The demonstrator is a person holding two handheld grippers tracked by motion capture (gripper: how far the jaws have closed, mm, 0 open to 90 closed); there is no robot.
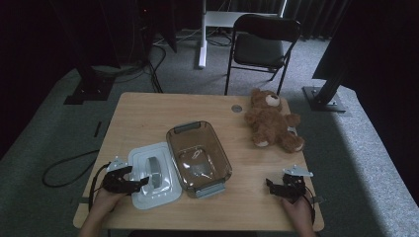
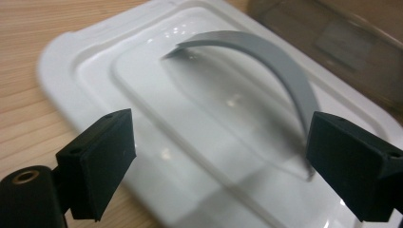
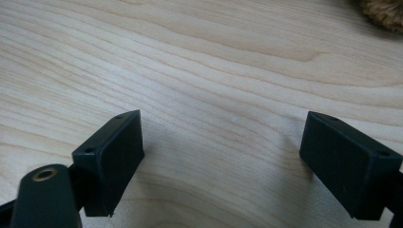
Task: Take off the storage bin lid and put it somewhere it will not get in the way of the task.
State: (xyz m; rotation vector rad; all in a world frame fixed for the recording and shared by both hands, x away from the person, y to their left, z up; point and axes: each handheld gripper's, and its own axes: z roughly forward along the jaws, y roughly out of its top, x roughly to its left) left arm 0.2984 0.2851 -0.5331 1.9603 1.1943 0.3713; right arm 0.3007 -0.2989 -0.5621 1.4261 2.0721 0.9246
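Left gripper (image 1: 143,181) jaws wide apart over white lid (image 1: 141,165), empty, lid's long axis running away from the person

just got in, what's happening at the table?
A person works with a hand-held gripper in each hand. The left hand-held gripper is over the white lid, which lies flat on the table beside the clear container; its jaws stand open around the lid's grey handle without pressing on it. The right hand-held gripper is open over bare wood. A teddy bear lies at the far right.
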